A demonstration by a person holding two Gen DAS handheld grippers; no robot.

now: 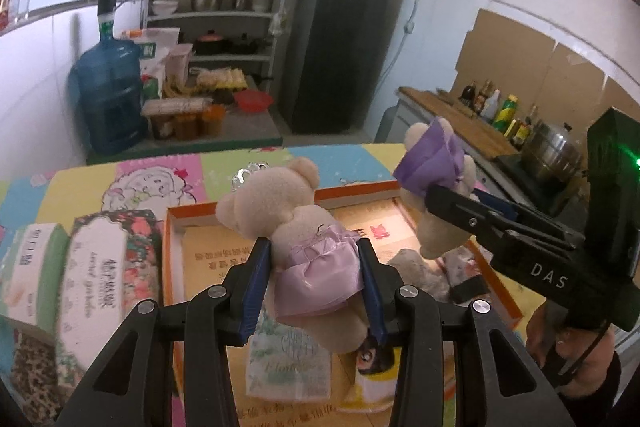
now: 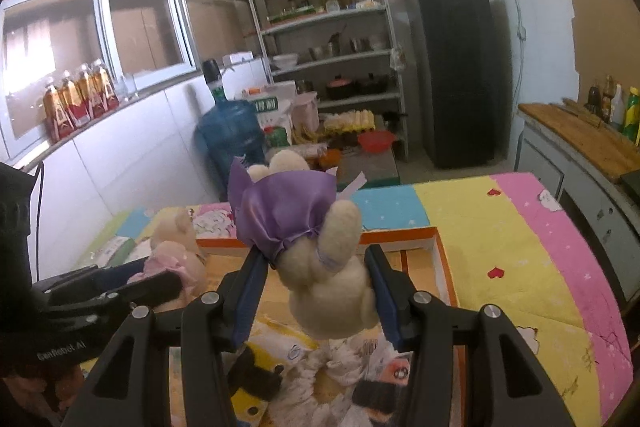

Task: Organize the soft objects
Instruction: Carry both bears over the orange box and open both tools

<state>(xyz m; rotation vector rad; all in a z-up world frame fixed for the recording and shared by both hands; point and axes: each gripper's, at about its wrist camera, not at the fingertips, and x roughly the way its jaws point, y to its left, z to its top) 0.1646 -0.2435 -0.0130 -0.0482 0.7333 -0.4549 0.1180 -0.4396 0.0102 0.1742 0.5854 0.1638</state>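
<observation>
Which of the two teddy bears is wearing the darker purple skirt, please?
The bear in the right tongs, the darker-skirted bear: its skirt is deep violet. The bear in the left tongs, the pale-skirted bear, wears pale lilac-pink.

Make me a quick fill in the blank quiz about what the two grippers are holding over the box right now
1. The left gripper is shut on a teddy bear in a pale ____ dress.
2. The right gripper holds a teddy bear whose dress is darker ____.
3. Both bears hang above an open box with an ____ rim.

Missing words: pink; purple; orange
</observation>
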